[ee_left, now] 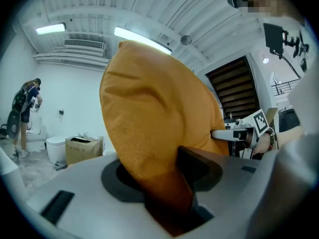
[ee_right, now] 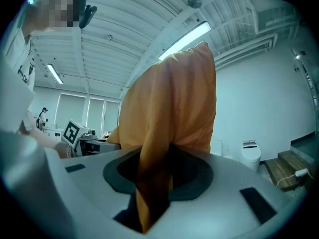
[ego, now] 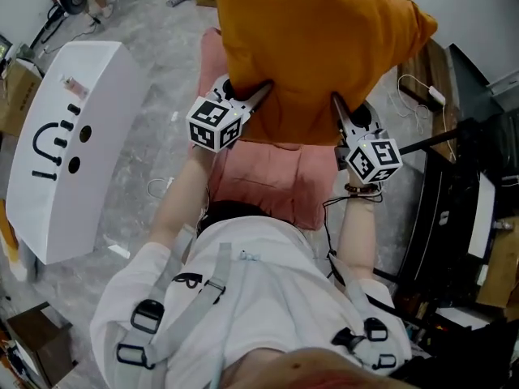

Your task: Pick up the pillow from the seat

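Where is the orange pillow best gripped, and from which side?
Grip the orange pillow at its lower edge, one grip toward each end, coming from the person's side. The cloth there pinches flat between jaws, as the left gripper and right gripper show; its middle looks too plump.

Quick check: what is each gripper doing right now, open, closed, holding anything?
Left gripper: closed on the orange pillow, gripping its lower edge.
Right gripper: closed on the same pillow's lower edge.
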### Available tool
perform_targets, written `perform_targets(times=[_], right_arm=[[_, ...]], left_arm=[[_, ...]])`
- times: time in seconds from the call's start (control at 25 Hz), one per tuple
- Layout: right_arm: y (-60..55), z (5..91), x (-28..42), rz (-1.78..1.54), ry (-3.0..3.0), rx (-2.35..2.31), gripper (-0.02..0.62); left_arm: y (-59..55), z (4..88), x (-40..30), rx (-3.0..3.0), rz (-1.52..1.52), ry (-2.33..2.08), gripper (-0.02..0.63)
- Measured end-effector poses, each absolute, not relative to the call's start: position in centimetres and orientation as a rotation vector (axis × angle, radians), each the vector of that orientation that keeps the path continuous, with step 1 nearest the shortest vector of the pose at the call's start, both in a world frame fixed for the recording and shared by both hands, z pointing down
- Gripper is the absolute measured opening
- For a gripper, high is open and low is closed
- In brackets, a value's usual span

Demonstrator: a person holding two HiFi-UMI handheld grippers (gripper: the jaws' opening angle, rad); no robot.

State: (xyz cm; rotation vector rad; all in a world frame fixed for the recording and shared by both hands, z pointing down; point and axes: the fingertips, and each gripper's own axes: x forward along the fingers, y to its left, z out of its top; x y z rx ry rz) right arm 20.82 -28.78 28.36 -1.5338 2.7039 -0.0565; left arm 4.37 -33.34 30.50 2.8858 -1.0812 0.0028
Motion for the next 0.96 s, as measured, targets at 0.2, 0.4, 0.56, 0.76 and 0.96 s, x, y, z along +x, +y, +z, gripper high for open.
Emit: perform_targets(times=[0.2, 0.4, 0.56, 0.76, 0.96], right_arm=[[-28.5, 24.4, 21.2, 0.077, 2.677, -1.534, 0.129], [-28.5, 21.5, 21.5, 0.173, 2.66, -1.526, 0.129], [-28.4, 20.5, 22.1, 0.203, 2.638, -1.537, 0.129], [-28.3, 20.0, 22.6, 0.215, 2.635, -1.533, 0.129], [-28.6, 19.8, 23.2, 0.218, 2.631, -1.534, 0.129]], left_arm=[[-33.5, 26.6, 4.9, 2.959, -0.078, -1.09, 0.213], [-33.8, 23.9, 5.2, 3.0, -0.155, -1.103, 0.215], [-33.9, 22.8, 5.9, 3.026, -0.177, -1.101, 0.215], [-33.8, 22.3, 6.4, 3.031, -0.194, -1.104, 0.215], [-34.2, 22.0, 7.0, 3.035, -0.193, -1.096, 0.216]])
